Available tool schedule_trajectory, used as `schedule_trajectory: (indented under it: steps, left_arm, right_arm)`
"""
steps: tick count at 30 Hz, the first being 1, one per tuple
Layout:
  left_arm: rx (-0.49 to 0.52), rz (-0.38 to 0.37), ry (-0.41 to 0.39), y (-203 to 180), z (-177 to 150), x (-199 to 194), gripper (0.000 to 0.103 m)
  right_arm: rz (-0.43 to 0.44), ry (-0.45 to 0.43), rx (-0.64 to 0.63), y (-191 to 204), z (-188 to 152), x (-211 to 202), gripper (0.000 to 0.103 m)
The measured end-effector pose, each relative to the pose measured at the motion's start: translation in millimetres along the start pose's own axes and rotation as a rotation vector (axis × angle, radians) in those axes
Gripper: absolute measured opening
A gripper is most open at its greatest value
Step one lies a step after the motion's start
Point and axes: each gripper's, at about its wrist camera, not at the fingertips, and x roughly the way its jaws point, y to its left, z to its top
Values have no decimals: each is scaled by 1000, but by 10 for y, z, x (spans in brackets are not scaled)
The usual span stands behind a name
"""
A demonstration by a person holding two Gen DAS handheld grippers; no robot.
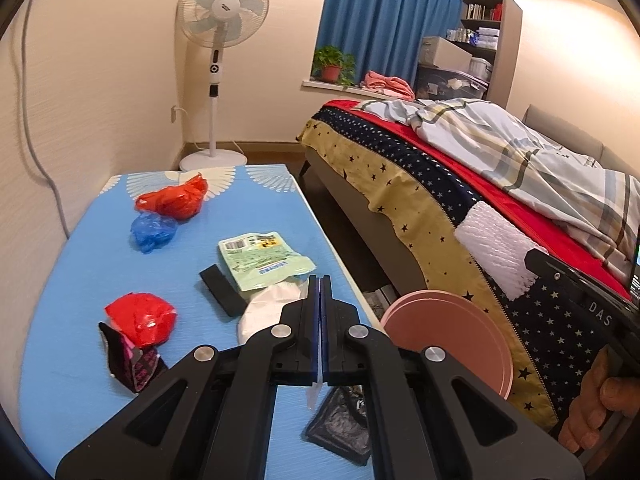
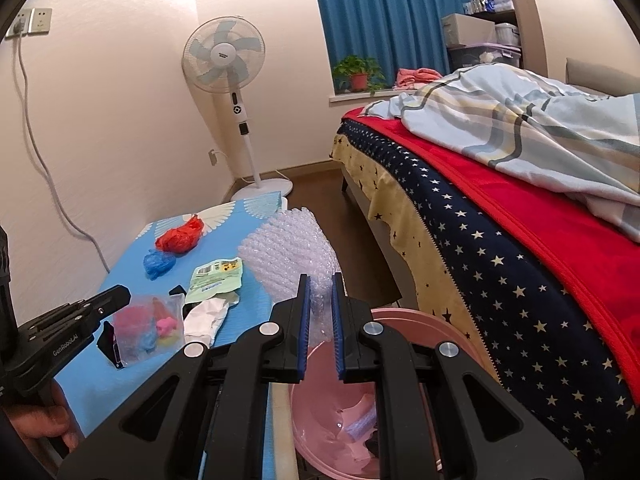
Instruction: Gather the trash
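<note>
Right wrist cam: right gripper had its jaws clamped on a sheet of bubble wrap, held above the pink basin beside the table. Left gripper was pinched nearly closed on a thin clear plastic bag, w/ other trash spread over the table.

- The right gripper pinches a sheet of bubble wrap above the pink basin.
- At left, the left gripper holds a clear bag over the blue table.
</note>
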Motion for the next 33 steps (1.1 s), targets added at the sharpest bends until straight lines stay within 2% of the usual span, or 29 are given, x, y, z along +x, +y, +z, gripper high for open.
schedule_trajectory:
  steps: [18, 33]
  left_arm:
    - [35, -95, 30, -495, 14, 358, 0]
    - [88, -200, 103, -960, -146, 738, 0]
  right_arm:
    - [-97, 35, 53, -276, -58, 154, 11]
    - [-189, 98, 116, -595, -153, 228, 11]
